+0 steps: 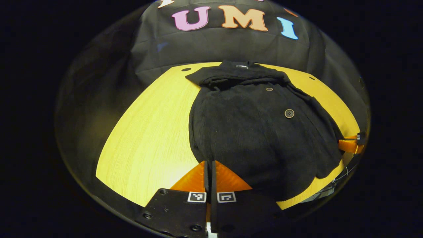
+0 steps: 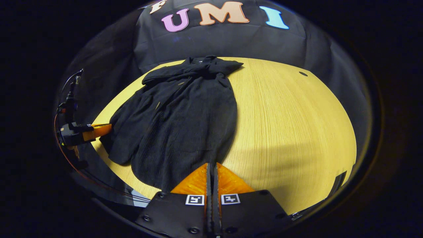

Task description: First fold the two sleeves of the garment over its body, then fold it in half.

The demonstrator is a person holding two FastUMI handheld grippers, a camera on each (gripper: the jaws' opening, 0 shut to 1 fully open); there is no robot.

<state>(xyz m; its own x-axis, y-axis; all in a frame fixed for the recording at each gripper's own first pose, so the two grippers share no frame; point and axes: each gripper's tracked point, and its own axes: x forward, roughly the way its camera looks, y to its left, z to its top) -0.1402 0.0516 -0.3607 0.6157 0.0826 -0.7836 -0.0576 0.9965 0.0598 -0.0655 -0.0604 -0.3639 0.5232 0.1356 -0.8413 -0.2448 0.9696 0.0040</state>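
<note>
Bare table point(image 2: 290, 125) lies open beside the garment point(image 2: 185, 119); the booth wall point(image 2: 224, 43) closes the far edge.

A big round table with a yellow wooden top point(image 1: 148, 138) stood in the booth. Thin lines of wood grain ran along the top. A few small dark round holes point(image 1: 186, 69) sat near the far edge of the table, and one more hole point(image 2: 303, 73) was on the far right side in the right gripper view. A soft grey shadow lay across the near part of the top. Behind the table hung a black cloth wall point(image 2: 224, 43) with many creases. Its bottom edge met the back of the table.
</note>
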